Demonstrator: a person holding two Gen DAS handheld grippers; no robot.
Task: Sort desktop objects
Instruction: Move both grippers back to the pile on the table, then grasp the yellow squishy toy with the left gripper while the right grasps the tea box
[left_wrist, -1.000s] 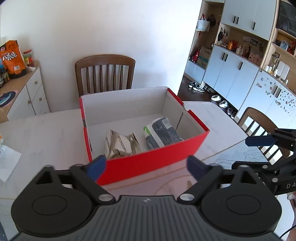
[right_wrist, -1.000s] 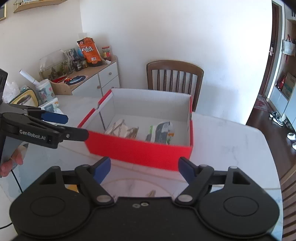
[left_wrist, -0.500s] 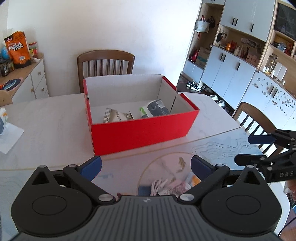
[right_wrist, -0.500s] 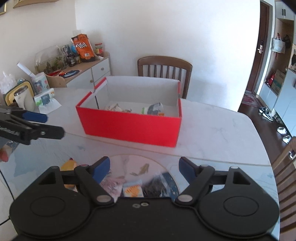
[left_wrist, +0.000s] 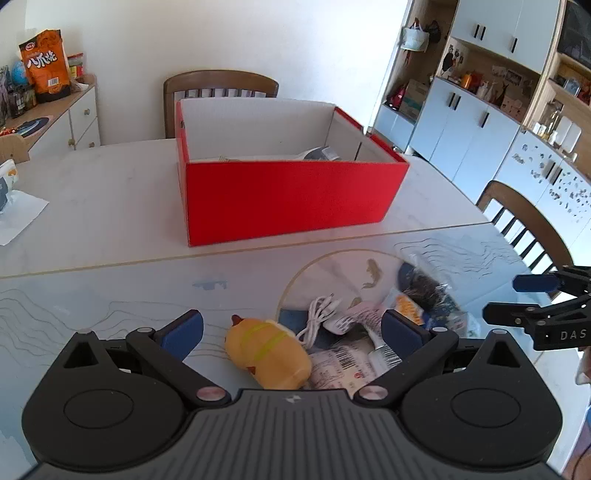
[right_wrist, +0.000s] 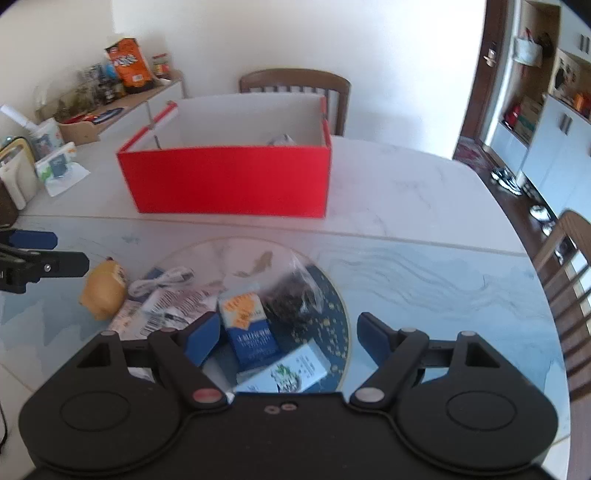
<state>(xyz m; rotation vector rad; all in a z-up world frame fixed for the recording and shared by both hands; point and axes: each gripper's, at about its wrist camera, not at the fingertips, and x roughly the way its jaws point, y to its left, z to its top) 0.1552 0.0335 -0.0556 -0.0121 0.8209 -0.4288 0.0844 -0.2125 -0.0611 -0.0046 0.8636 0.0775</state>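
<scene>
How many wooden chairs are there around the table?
2. One chair stands behind the red box at the table's far side; another chair is on the right. More may be hidden out of view.

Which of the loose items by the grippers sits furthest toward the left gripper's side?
The yellow plush toy. It lies at the left end of the pile, beside the white cable; the blue-orange pack and dark bag lie further right.

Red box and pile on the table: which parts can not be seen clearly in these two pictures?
- Red box contents: both views, front wall hides all but the tops.
- Barcoded packet: left wrist view, the gripper body cuts it off.
- White-green carton: right wrist view, blurred, print unreadable, partly under the right tongs.
- Dark bag: blurred, contents unclear.
</scene>
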